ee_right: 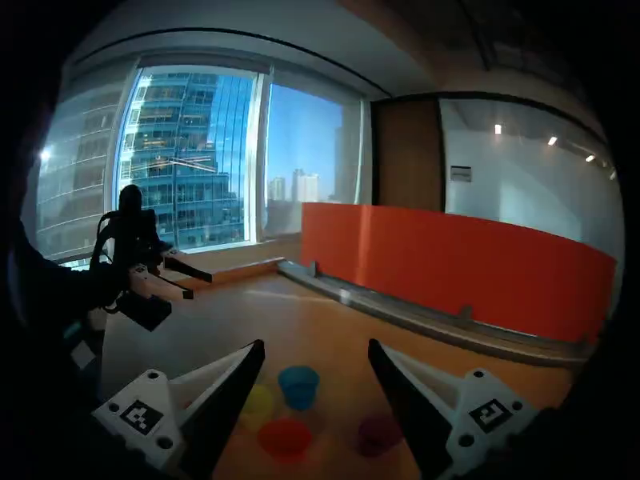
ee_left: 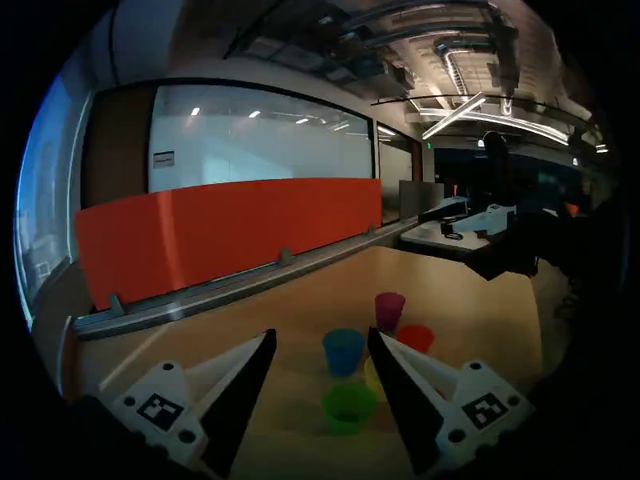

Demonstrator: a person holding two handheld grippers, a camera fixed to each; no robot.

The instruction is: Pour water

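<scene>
Cups — blue, green, magenta, red, yellow — cluster on the wooden table, near. Left gripper and right gripper both spread wide, empty. Orange partition lines the far edge; tall windows far left.

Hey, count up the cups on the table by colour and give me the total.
Blue cup: 1
Green cup: 1
Purple cup: 1
Red cup: 1
Yellow cup: 1
Total: 5 cups
</scene>
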